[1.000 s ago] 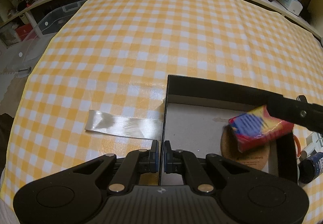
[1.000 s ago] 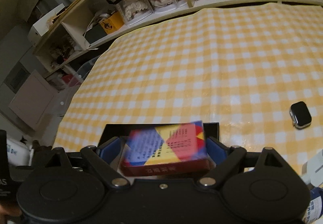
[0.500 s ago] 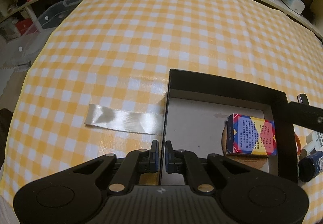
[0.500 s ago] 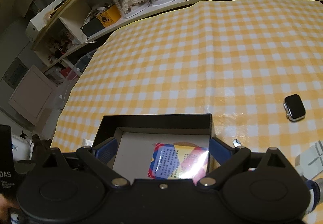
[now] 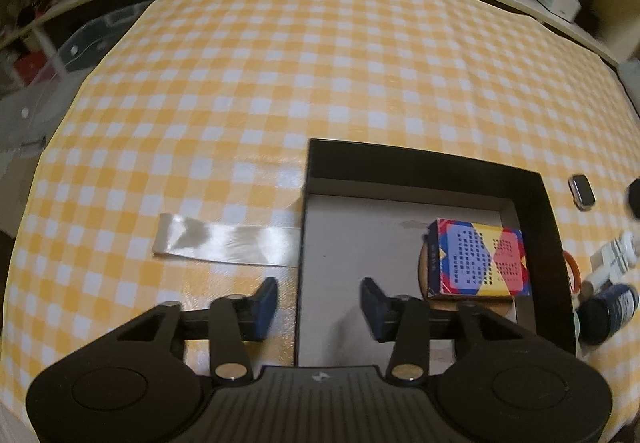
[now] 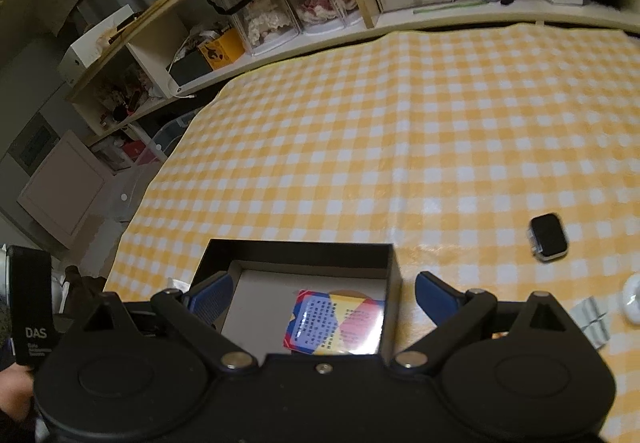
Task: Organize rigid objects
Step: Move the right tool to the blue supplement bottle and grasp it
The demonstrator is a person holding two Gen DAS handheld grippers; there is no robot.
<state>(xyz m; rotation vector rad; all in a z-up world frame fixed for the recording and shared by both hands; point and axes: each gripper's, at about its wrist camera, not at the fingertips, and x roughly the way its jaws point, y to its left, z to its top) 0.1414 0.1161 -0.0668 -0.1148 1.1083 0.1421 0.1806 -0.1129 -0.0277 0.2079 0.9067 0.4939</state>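
Observation:
A black open box (image 5: 424, 163) (image 6: 296, 249) sits on the yellow checked table. Inside it a colourful card pack (image 5: 478, 263) (image 6: 336, 327) lies flat on a round cork coaster (image 5: 468, 303). My left gripper (image 5: 318, 307) is open, its fingers straddling the box's left wall. My right gripper (image 6: 322, 295) is open and empty above the box's near side, with the pack below it.
A strip of clear tape (image 5: 224, 241) lies left of the box. A smartwatch (image 5: 582, 192) (image 6: 549, 236), white bottles (image 5: 614, 253), a dark jar (image 5: 608, 313) and an orange ring (image 5: 573, 275) lie right of the box. Shelves (image 6: 320, 3) line the far edge.
The right gripper let go of the card pack into the box and drew back. The left gripper, shut on the box's left wall before, has opened.

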